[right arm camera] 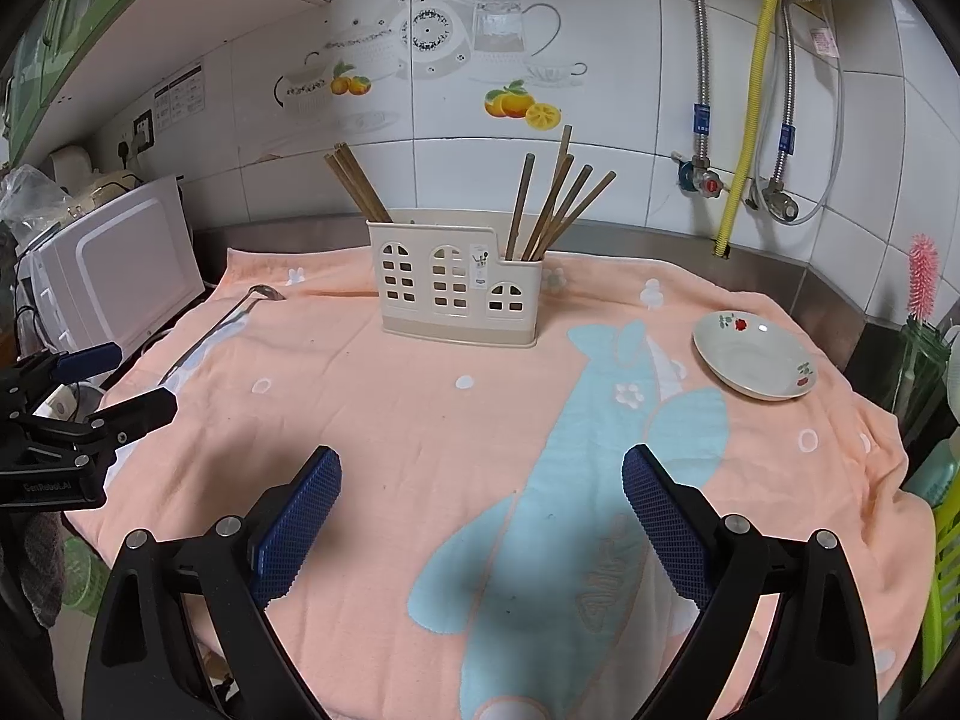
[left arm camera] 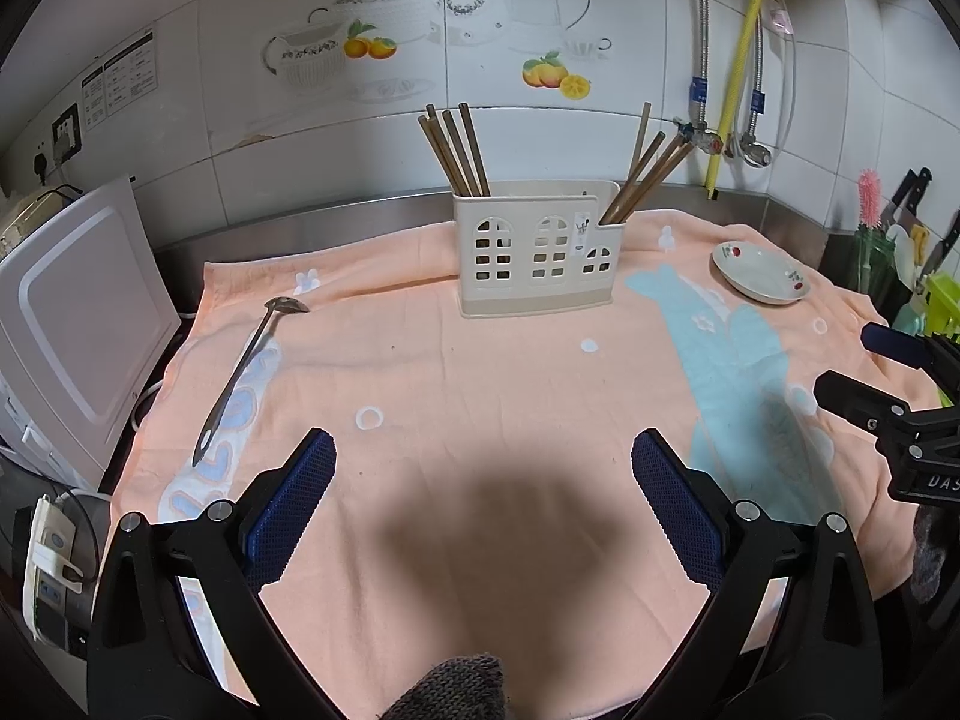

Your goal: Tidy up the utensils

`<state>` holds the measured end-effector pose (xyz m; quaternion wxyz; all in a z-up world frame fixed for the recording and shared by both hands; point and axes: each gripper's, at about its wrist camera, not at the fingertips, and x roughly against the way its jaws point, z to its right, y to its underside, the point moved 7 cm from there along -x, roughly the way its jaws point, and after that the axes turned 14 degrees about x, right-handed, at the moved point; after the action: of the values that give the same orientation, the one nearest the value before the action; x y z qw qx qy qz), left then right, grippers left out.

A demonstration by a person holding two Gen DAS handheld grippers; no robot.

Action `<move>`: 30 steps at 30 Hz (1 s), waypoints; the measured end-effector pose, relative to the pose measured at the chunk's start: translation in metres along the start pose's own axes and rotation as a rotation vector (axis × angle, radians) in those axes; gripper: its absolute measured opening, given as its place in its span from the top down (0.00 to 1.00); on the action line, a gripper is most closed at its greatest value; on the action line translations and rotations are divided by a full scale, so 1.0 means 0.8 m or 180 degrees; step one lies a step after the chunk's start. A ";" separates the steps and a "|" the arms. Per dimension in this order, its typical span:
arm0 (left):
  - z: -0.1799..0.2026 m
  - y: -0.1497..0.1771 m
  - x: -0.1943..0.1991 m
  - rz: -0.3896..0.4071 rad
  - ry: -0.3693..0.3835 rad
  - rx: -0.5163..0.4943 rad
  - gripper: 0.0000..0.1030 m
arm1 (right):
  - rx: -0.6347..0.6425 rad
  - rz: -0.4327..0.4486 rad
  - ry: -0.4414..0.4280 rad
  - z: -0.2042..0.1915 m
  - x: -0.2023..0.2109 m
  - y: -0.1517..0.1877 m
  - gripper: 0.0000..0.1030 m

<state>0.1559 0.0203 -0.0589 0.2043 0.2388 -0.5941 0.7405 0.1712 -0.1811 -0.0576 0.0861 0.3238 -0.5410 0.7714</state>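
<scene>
Left wrist view, from left to right: a white microwave oven [left arm camera: 78, 324] stands at the edge of the peach towel with a blue whale print [left arm camera: 480, 396]. A long steel ladle [left arm camera: 243, 369] lies flat on the towel, well left of the cream plastic utensil holder with window cutouts [left arm camera: 534, 252]. Brown wooden chopsticks [left arm camera: 456, 150] lean in the holder's end compartments. A small floral ceramic dish [left arm camera: 759, 273] sits to the holder's right. The left gripper [left arm camera: 483, 459] hovers spread wide, empty; the right gripper [right arm camera: 480, 474] likewise gapes, holding nothing.
</scene>
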 end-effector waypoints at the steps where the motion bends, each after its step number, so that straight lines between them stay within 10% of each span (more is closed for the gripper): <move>1: 0.000 0.000 0.000 -0.0001 0.0002 0.0004 0.05 | -0.0001 -0.0001 -0.0002 0.000 0.000 0.000 0.11; 30: 0.000 0.002 -0.003 -0.0049 0.0014 -0.0002 0.05 | 0.0029 -0.0009 -0.0019 -0.004 -0.001 -0.002 0.11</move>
<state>0.1573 0.0195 -0.0616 0.2113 0.2417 -0.5920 0.7392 0.1714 -0.1772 -0.0578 0.0841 0.3272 -0.5372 0.7728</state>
